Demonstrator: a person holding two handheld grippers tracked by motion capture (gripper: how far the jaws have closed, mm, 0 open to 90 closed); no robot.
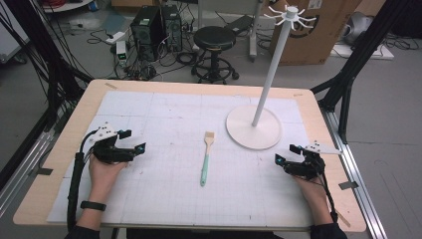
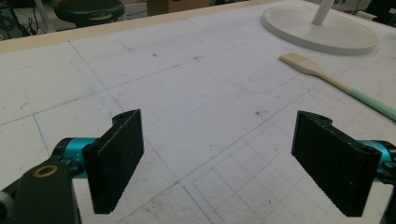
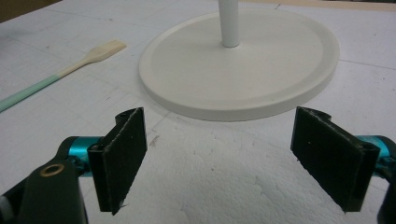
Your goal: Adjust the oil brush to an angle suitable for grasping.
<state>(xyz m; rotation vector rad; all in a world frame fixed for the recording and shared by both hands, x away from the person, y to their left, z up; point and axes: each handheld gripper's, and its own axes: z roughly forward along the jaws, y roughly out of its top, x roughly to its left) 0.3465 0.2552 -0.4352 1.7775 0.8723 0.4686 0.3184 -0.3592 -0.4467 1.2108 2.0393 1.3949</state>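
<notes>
A brush (image 1: 206,157) with a pale wooden head and mint-green handle lies flat in the middle of the white gridded mat, head pointing away from me. It also shows at the right in the left gripper view as the brush (image 2: 327,77) and at the upper left in the right gripper view as the brush (image 3: 70,70). A white stand (image 1: 255,127) with a round base, tall pole and hooks on top rises at the back right. My left gripper (image 1: 133,141) rests open at the mat's left, nothing between its jaws. My right gripper (image 1: 287,154) rests open at the right, near the stand's base (image 3: 243,65).
The wooden table's edge (image 1: 199,85) frames the mat. Beyond the table stand a black stool (image 1: 214,42), computer towers (image 1: 149,30), cables on the floor and a cardboard box (image 1: 323,30). Black frame struts rise at both sides.
</notes>
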